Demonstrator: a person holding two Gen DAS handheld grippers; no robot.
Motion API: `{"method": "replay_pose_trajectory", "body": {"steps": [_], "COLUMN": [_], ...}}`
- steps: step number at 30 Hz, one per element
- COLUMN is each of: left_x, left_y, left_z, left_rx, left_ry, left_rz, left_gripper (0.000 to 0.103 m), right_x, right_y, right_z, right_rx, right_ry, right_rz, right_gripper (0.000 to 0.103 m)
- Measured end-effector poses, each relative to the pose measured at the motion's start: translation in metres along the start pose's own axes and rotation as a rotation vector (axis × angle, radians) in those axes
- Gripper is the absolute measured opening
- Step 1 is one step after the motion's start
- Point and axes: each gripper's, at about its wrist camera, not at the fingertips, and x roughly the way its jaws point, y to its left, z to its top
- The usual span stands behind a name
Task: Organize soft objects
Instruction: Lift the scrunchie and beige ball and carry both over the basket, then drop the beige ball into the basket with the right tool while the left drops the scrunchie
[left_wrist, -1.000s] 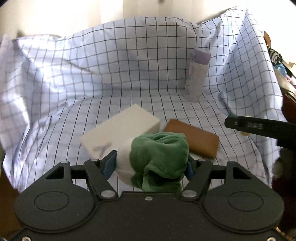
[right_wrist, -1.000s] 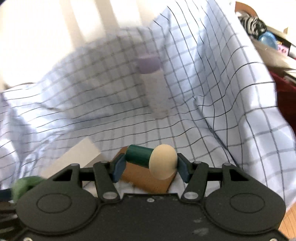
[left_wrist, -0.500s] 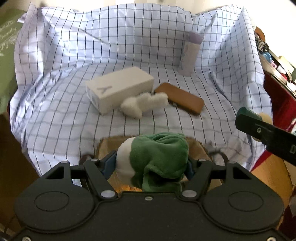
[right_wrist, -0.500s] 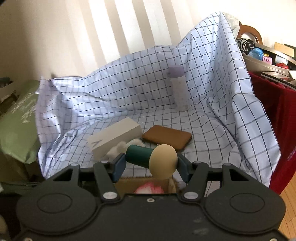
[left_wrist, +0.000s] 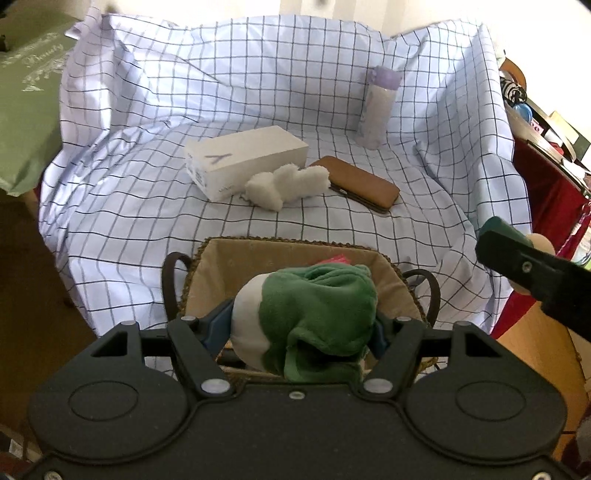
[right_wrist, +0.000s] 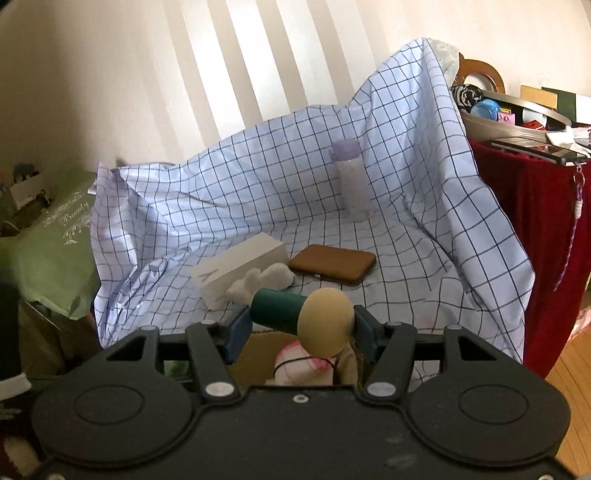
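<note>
L fingers (left_wrist: 303, 328) clamp green plush (left_wrist: 314, 321) over basket (left_wrist: 280, 245), R fingers (right_wrist: 299, 325) grip mushroom toy (right_wrist: 314, 321), probably.

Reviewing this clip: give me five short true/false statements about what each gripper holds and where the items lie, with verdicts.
1. The left gripper is clamped on a green and white plush toy. True.
2. The right gripper is empty. False: it holds a toy with a dark green cylinder and a cream round head.
3. A fluffy white toy lies on the checked cloth between the white box and the brown case. True.
4. The bottle with the purple cap lies on its side. False: it stands upright at the back.
5. The wicker basket is empty. False: a pink and white item is inside.
</note>
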Motion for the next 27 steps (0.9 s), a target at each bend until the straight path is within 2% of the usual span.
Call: {"method": "replay_pose_trajectory", "body": {"steps": [5, 13, 22, 24, 27], "left_x": [0.001, 0.005, 0.004, 0.004, 0.004], "left_y": [0.004, 0.017, 0.024, 0.024, 0.024], "left_z": [-0.007, -0.014, -0.015, -0.014, -0.015], "left_rx": [-0.012, -0.066, -0.103, -0.103, -0.103], "left_ry": [-0.015, -0.002, -0.006, -0.007, -0.003], "left_rz": [0.049, 0.065, 0.071, 0.075, 0.072], "left_gripper": [0.066, 0.066, 0.066, 0.066, 0.066], "right_x": [0.016, 0.04, 0.045, 0.046, 0.045], "right_y": [0.003, 0.011, 0.01, 0.008, 0.007], "right_z": [-0.009, -0.023, -0.024, -0.024, -0.024], "right_rx": [-0.008, -0.052, -0.041, -0.031, -0.027], "right_ry": [0.054, 0.134, 0.148, 0.148, 0.148], "right_rz": [-0.016, -0.029, -0.012, -0.007, -0.008], "right_gripper": [0.059, 0.059, 0.06, 0.066, 0.067]}}
